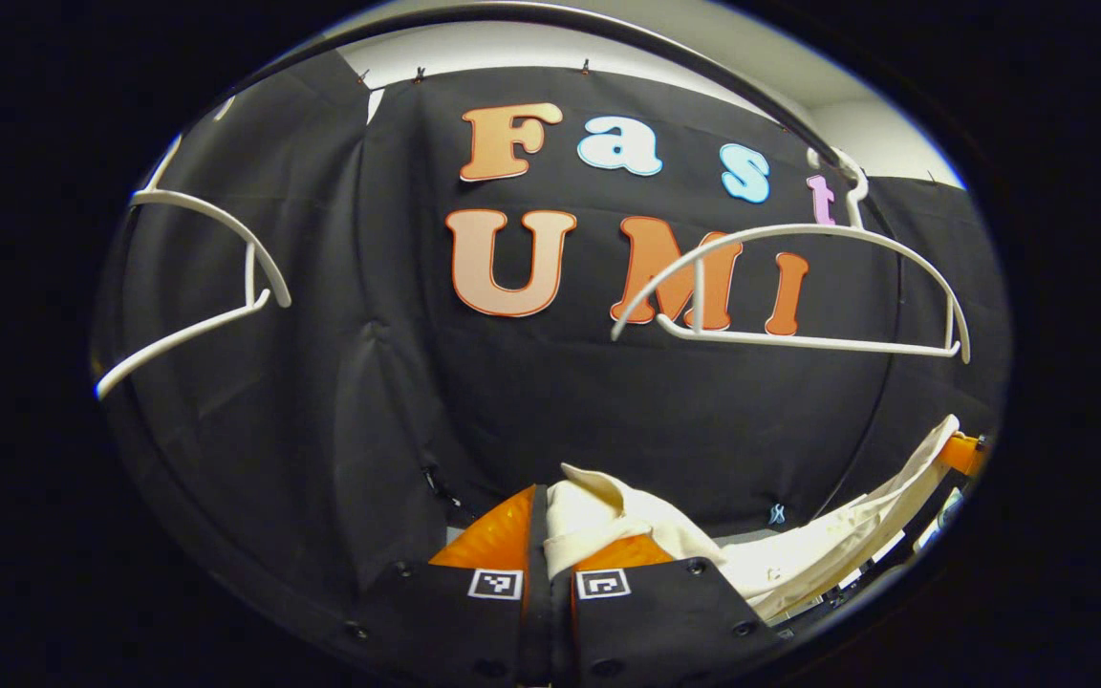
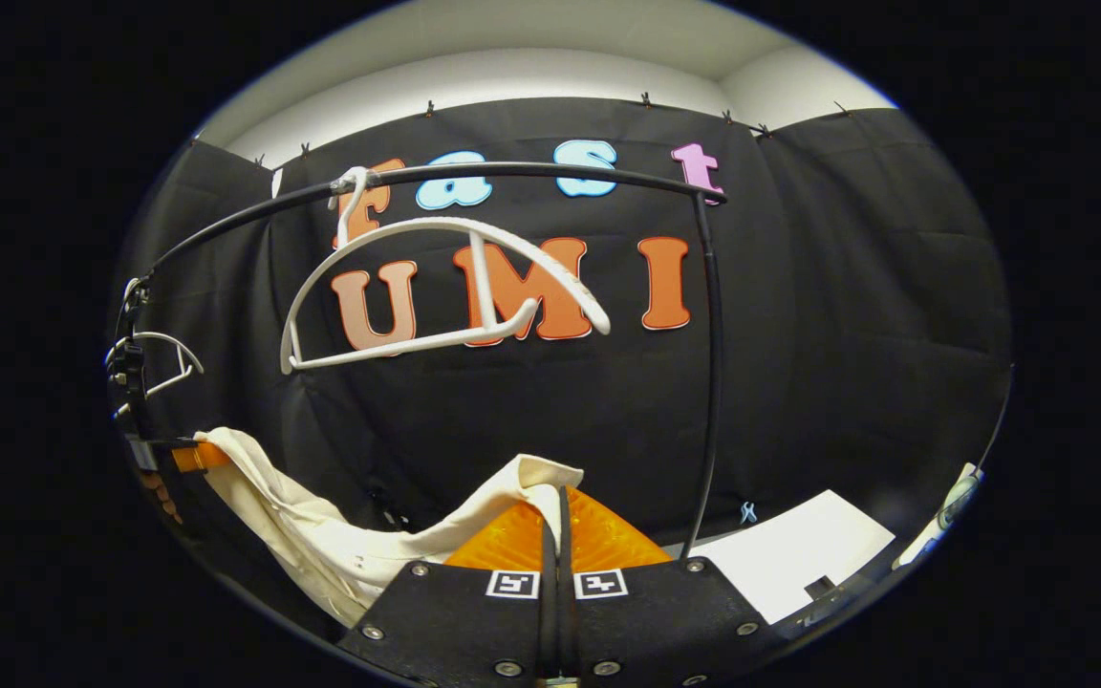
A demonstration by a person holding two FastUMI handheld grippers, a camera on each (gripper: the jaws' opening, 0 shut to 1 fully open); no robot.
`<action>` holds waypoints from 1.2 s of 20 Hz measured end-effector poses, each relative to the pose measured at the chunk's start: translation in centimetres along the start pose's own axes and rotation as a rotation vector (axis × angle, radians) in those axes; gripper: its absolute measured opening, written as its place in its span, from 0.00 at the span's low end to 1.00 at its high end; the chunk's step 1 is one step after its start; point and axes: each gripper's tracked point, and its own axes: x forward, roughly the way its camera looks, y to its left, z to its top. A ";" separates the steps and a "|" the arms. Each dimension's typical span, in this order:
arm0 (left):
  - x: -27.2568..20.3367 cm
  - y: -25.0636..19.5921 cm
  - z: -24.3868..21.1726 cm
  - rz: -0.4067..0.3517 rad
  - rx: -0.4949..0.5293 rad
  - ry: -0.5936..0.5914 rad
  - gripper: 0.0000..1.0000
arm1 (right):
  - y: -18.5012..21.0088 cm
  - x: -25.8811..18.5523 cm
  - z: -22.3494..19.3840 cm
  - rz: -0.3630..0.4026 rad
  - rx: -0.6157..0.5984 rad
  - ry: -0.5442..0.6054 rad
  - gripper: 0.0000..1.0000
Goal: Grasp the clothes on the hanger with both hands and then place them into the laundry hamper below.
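Left claw (image 1: 550, 535) and right claw (image 2: 558, 521) each pinching cream garment (image 2: 321, 535), white hanger (image 2: 436, 287) bare

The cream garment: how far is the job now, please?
Done: the cream garment is off the white hanger, which hangs bare on the rail. In hand: left gripper and right gripper each pinch the cloth. Left: lowering it into the hamper.
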 end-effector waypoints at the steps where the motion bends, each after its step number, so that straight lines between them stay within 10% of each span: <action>1: -0.2 -0.5 -0.3 -0.012 0.005 0.006 0.07 | 0.5 0.0 -0.3 0.006 -0.002 0.006 0.00; 24: 2.6 -10.8 -19.0 -0.185 -0.085 0.433 0.07 | 5.3 4.2 -16.5 -0.003 0.001 0.316 0.00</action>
